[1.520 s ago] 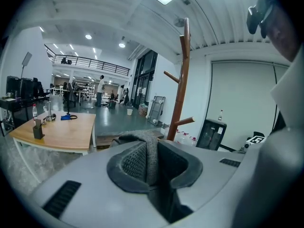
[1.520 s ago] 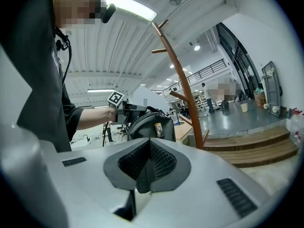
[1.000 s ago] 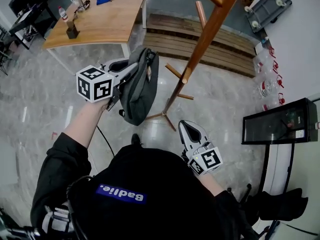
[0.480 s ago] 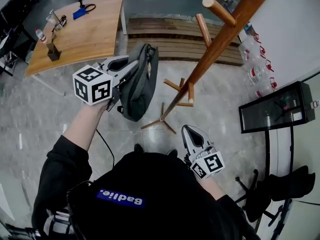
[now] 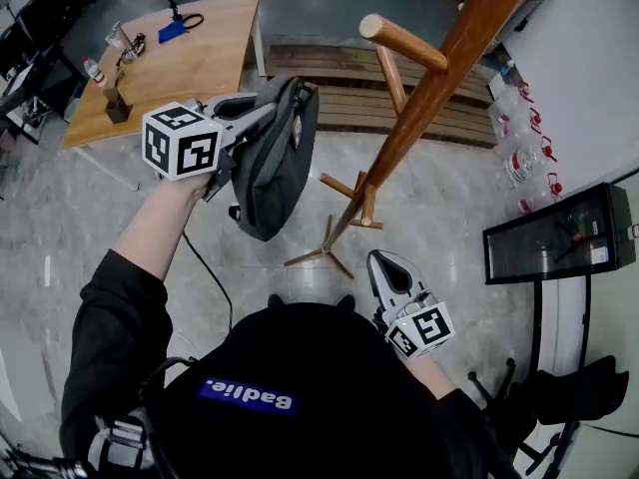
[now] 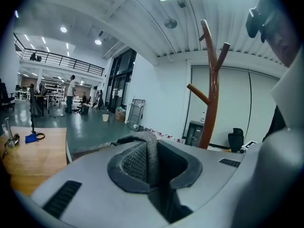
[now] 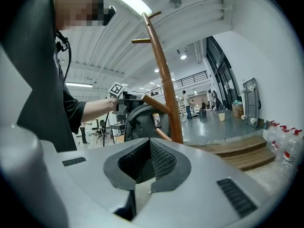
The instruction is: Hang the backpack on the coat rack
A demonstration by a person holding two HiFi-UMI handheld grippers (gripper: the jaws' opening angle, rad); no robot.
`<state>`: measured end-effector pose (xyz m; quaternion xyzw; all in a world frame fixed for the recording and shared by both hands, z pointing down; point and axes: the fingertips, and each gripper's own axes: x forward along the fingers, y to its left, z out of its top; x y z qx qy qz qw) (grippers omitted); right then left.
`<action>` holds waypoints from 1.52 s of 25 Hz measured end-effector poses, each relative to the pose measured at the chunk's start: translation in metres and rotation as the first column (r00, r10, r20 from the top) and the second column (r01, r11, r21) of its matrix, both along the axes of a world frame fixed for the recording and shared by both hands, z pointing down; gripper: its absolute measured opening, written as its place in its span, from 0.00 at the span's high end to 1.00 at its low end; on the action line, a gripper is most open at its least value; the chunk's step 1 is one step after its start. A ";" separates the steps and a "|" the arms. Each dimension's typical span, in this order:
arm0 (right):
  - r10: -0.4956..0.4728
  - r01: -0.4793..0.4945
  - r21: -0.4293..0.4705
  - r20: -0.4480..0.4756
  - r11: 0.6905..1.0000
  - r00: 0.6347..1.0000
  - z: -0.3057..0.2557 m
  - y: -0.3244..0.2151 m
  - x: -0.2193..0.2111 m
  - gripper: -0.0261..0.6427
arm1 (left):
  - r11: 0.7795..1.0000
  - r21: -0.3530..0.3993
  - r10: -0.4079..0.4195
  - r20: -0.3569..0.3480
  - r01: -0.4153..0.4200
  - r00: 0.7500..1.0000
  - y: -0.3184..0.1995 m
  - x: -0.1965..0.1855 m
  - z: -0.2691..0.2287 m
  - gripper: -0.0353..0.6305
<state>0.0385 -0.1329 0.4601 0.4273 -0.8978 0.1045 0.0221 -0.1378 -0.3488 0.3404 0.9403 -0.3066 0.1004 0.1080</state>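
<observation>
A dark grey backpack (image 5: 275, 163) hangs in the air from my left gripper (image 5: 262, 115), which is shut on its top strap (image 6: 148, 153); the strap stands pinched between the pads in the left gripper view. The wooden coat rack (image 5: 431, 86) rises to the right of the bag, and one of its pegs (image 5: 401, 41) juts toward the bag's top. The rack's trunk (image 6: 212, 96) shows ahead and to the right of the left gripper. My right gripper (image 5: 390, 265) is low, near my body, shut on nothing. From it I see the backpack (image 7: 141, 121) just left of the rack's trunk (image 7: 164, 80).
A wooden table (image 5: 175, 63) with a bottle and small items stands at the back left. A slatted wooden platform (image 5: 329, 93) lies behind the rack's legs (image 5: 324, 252). A black glass-fronted cabinet (image 5: 559, 236), water bottles (image 5: 521, 158) and a dark chair (image 5: 559, 397) line the right side.
My left gripper has lifted the backpack higher and carried it closer to the rack's peg. The right gripper has shifted only slightly.
</observation>
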 end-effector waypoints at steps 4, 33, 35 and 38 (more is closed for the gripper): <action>0.004 -0.004 0.016 0.009 1.000 1.000 -0.003 -0.006 0.014 0.95 | 1.000 -0.011 0.005 -0.003 -0.005 1.000 -0.008 0.005 -0.017 0.85; 0.115 -0.113 -0.031 0.080 0.993 0.990 0.009 -0.020 0.071 0.95 | 0.928 0.083 0.348 0.149 -0.362 0.926 -0.036 0.086 -0.131 0.85; 0.121 -0.117 -0.041 0.086 0.992 0.989 0.012 -0.018 0.072 0.95 | 0.918 0.095 0.364 0.182 -0.384 0.914 -0.031 0.091 -0.135 0.85; 0.116 -0.113 -0.042 0.081 0.993 0.990 0.012 -0.016 0.068 0.95 | 0.901 0.112 0.390 0.214 -0.419 0.896 -0.021 0.096 -0.143 0.85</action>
